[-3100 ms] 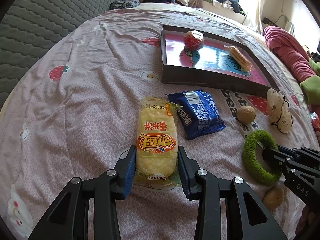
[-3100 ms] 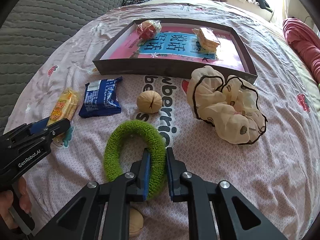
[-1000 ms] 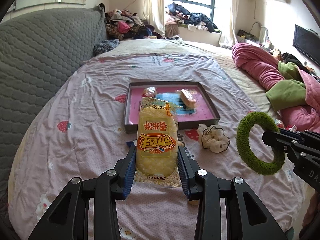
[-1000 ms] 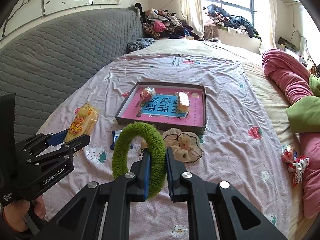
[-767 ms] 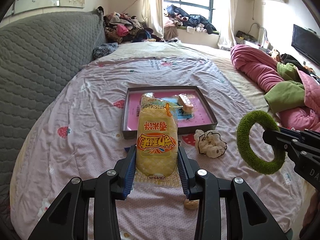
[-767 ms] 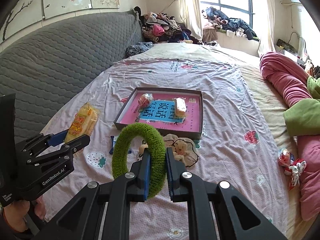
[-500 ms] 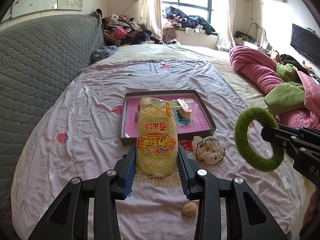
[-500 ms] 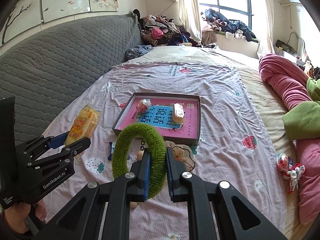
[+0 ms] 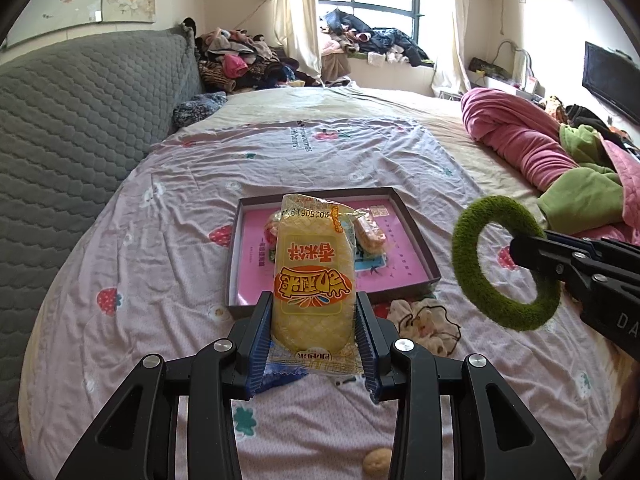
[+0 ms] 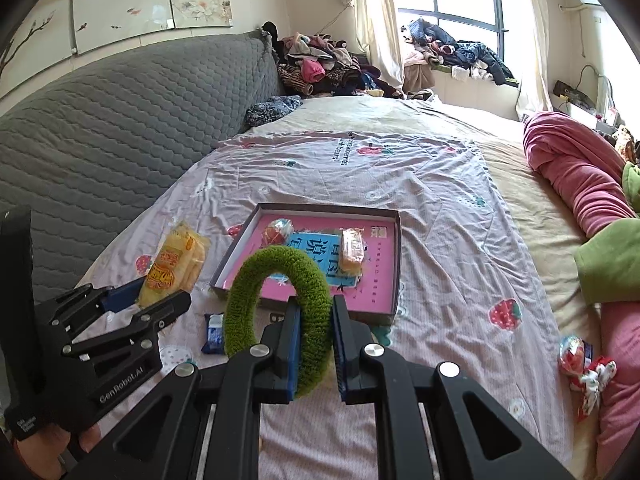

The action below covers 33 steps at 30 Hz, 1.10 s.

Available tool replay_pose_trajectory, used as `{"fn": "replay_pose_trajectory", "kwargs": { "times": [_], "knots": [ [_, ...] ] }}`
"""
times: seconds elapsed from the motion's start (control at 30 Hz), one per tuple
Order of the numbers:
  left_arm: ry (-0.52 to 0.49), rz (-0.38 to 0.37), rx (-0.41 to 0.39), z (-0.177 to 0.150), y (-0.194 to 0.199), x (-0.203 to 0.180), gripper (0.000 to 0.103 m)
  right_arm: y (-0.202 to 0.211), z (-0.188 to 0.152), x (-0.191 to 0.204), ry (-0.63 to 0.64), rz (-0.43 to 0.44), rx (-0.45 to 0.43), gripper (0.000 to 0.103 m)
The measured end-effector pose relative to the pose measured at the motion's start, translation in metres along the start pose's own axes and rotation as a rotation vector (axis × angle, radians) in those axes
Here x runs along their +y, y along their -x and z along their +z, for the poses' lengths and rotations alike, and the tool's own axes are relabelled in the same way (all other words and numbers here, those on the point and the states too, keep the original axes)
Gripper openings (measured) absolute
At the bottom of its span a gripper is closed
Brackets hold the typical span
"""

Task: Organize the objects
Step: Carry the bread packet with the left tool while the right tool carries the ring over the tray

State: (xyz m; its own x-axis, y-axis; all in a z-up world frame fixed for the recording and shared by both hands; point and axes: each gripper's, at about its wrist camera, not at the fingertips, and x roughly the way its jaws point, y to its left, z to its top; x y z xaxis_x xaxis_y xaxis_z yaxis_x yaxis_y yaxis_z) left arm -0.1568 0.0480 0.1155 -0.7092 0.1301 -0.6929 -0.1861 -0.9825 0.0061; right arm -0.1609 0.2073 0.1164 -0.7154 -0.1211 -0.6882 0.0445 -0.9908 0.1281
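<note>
**Left wrist view: two soft, light items held aloft over the bed**

Left wrist view has the left gripper (image 9: 314, 334) clenched on a yellow snack packet (image 9: 314, 276), its blue pads pressing the lower sides of the wrapper while the top of the pack stands free above them. The packet looks light, with a slick plastic film and a soft cake or cracker inside, so a hard squeeze would probably crush it and a loose one could let the film slide. The wide lower body, where the pads sit now, seems the right place to hold it; the crimped end seams would likely tear or slip.

The right gripper (image 10: 314, 354) is clamped on one side of a green fuzzy ring (image 10: 280, 312), apparently a plush hair tie, which hangs in the air with its hole open to the left. It should be very light, squashy and grippy, with nothing to break; pinching across the band anywhere will do.

Both items are well above the strawberry-print sheet (image 10: 440, 200). Beyond them lies the dark shallow box (image 10: 394, 264) with its pink lining, already holding a red-wrapped sweet (image 10: 276, 232) and a small orange packet (image 10: 352, 250). A cream scrunchie (image 9: 424, 322), a blue packet (image 10: 214, 332) and a walnut (image 9: 376, 460) lie on the sheet.
</note>
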Motion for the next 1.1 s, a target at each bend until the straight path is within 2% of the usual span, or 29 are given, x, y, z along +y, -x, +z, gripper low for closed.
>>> {"fn": "replay_pose_trajectory", "kwargs": {
  "times": [0.47, 1.1],
  "knots": [
    [0.010, 0.004, 0.022, 0.027, -0.059, 0.008, 0.040, -0.056, 0.021, -0.014, -0.011, 0.010, 0.030, 0.015],
    [-0.006, -0.008, 0.020, 0.049, -0.090, -0.002, 0.040, -0.084, 0.036, -0.030, -0.017, -0.003, 0.032, 0.015]
  ]
}}
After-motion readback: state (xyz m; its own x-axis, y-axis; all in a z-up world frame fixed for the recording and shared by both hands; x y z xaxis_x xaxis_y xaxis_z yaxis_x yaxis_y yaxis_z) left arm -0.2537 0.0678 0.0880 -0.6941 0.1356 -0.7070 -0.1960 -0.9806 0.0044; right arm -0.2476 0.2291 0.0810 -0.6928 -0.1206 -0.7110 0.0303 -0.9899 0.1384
